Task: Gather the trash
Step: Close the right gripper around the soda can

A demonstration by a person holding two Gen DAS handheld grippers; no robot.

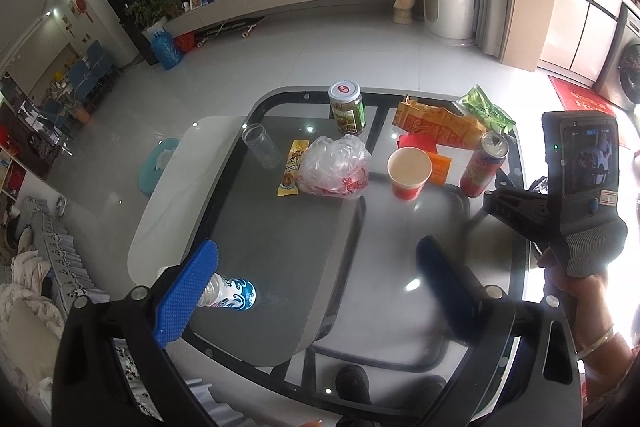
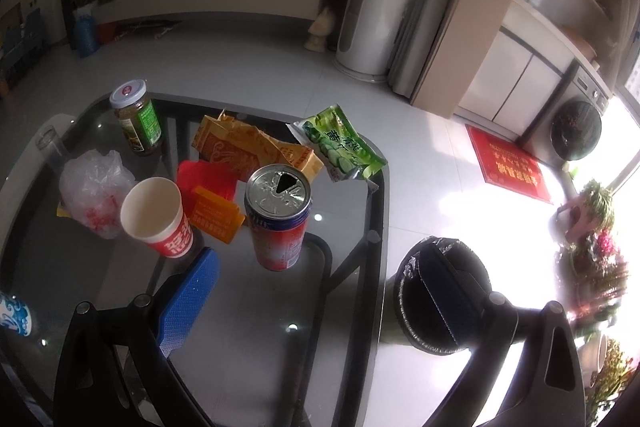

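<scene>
Hovering above the glass surface [image 1: 280, 247], your left gripper [image 1: 316, 267] has its fingers spread wide with nothing between them; the blue-padded finger [image 1: 188, 291] overlaps a small bottle with a blue-and-white label [image 1: 232, 293] lying on its side at 7 o'clock. Your right gripper [image 2: 316, 291] is likewise spread and holding nothing, its blue finger [image 2: 188, 299] just below the paper cup.

Outward from the right fingers, at 12 o'clock, stands an opened red drinks can [image 2: 278, 219]; what is inside cannot be told. At 11 o'clock the red paper cup [image 2: 156, 215] shows a pale interior and looks empty. A crumpled clear plastic bag [image 2: 94, 193] with red print lies at 10 o'clock, an orange card [image 2: 214, 217] and a red packet [image 2: 204, 173] between cup and can. Farther back sit orange wrappers [image 2: 248, 147], a green snack bag [image 2: 340, 147] near the far edge, and a lidded jar with a green label [image 2: 138, 117], filled with something dark. A clear empty glass [image 1: 260, 145] and a yellow wrapper [image 1: 292, 169] lie beside the plastic bag. On the floor at 3 o'clock, beside the surface, a bin lined with a dark bag [image 2: 408, 291] is partly hidden by the right finger.
</scene>
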